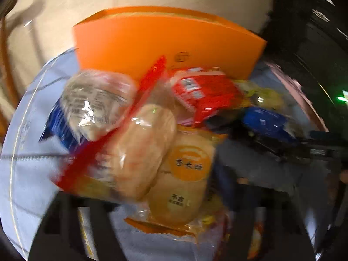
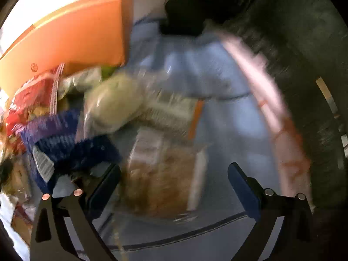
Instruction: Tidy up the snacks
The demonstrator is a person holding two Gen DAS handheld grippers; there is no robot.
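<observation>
A heap of snack packs lies on the table. A big box stands behind the heap, touching it. On the right side of the table, two more packs lie apart from the heap.

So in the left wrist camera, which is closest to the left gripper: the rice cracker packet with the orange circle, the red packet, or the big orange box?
1. Rice cracker packet: right in front of the left gripper, low in the middle.
2. Red packet: farther back, a bit right.
3. Orange box: farthest, standing at the back by the wall.
</observation>
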